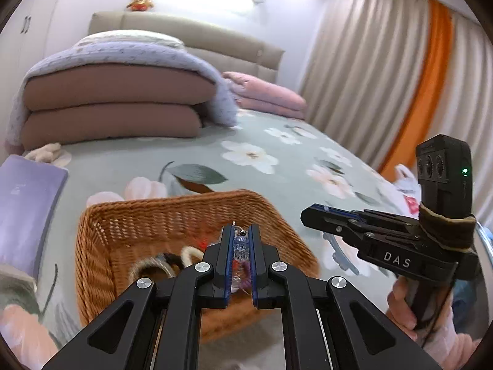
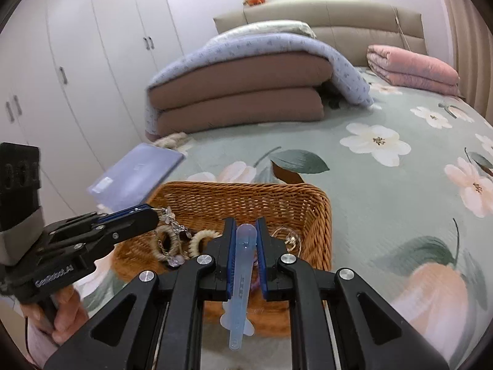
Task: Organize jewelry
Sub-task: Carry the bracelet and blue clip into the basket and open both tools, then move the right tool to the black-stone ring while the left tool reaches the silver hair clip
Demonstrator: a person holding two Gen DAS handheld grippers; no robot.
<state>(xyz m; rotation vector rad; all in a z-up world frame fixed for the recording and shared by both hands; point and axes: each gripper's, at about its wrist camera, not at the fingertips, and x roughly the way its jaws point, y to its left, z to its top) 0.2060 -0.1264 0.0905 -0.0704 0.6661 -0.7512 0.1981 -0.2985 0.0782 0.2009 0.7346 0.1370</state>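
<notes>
Floral bedding carries one wicker basket, two folded quilt stacks and one purple box; both grippers hang over the basket; the left gripper pinches one clear beaded piece; the right gripper pinches one translucent blue hair clip; two braided rings lie inside the basket.

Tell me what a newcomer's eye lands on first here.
The woven basket on the flowered bedspread, holding jewelry rings. Above it, the right gripper pinches a pale blue clip, and the left gripper holds a clear beaded piece. Folded quilts are stacked behind.
</notes>
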